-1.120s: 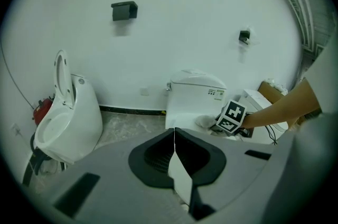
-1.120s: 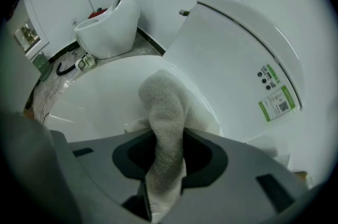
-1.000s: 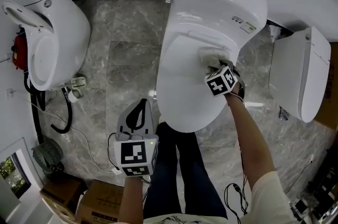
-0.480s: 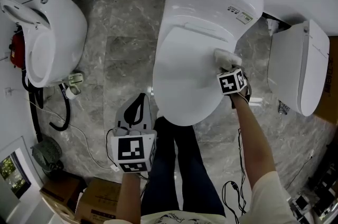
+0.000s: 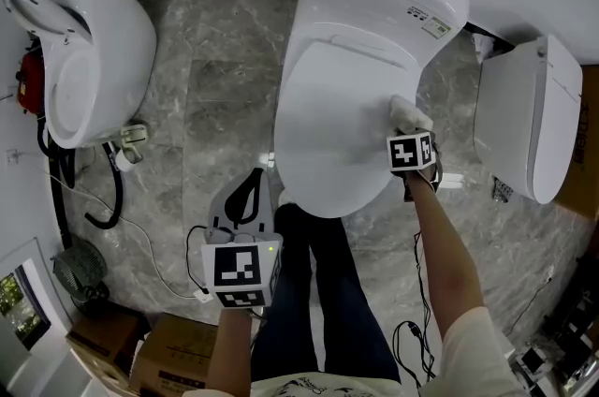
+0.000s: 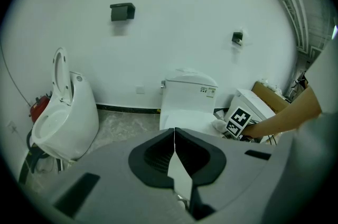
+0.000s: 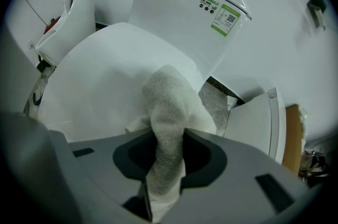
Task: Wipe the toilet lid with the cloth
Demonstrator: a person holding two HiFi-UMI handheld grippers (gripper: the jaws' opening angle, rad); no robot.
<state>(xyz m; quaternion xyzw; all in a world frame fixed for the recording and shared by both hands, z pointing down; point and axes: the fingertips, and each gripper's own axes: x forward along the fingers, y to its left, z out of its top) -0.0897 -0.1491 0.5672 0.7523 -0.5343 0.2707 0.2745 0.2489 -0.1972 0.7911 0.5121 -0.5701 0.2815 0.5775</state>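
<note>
The left gripper (image 6: 175, 136) hangs aside, jaws together on nothing — seemingly parked clear. The right gripper (image 7: 165, 157) clamps the cloth (image 7: 170, 104), which bulges ahead of its jaws onto the toilet lid (image 7: 97, 85) near its right edge — placed to wipe.

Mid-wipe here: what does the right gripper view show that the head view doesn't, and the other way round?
Only the right gripper view: the right gripper with its jaws clamped on the cloth. Only the head view: the left gripper, apart from the toilet, beside the person's legs. Both: the closed toilet lid with the cloth at its right edge, and a second toilet to its left.
</note>
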